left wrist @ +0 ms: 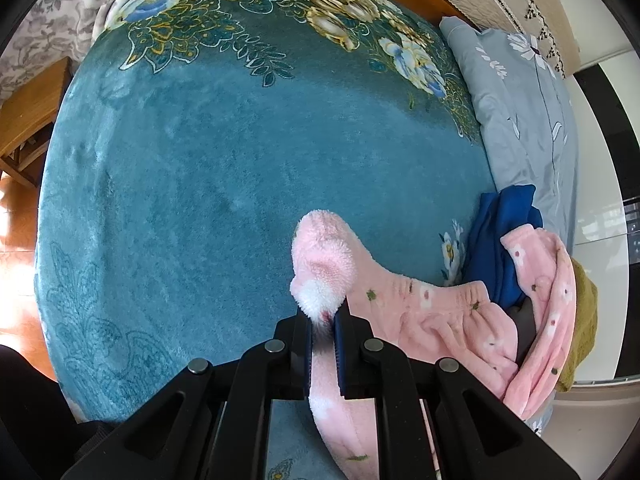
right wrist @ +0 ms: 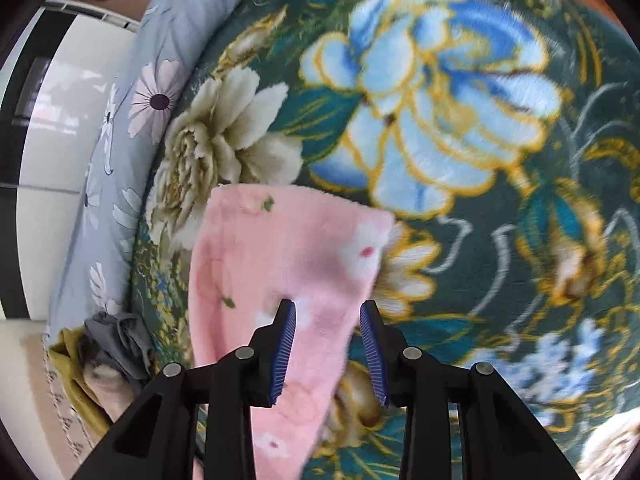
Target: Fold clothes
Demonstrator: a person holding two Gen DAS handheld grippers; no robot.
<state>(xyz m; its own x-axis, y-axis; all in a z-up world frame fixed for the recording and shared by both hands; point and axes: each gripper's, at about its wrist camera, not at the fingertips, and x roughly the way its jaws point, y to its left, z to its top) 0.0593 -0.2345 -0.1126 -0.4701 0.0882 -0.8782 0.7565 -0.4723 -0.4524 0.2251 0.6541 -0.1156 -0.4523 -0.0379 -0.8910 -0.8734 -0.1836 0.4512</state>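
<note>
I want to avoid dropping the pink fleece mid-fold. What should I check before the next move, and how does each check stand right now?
1. Left gripper clamped on the pink fleece garment: ok, fabric pinched between its pads.
2. Right gripper gripping the garment: not ok, jaws open, fabric only lies between them.
3. Open teal blanket to lay the garment on: ok.
4. Garment separate from the blue cloth: cannot tell, they overlap at the pile.
5. Right view sharp enough to aim: not ok, motion blur.
</note>
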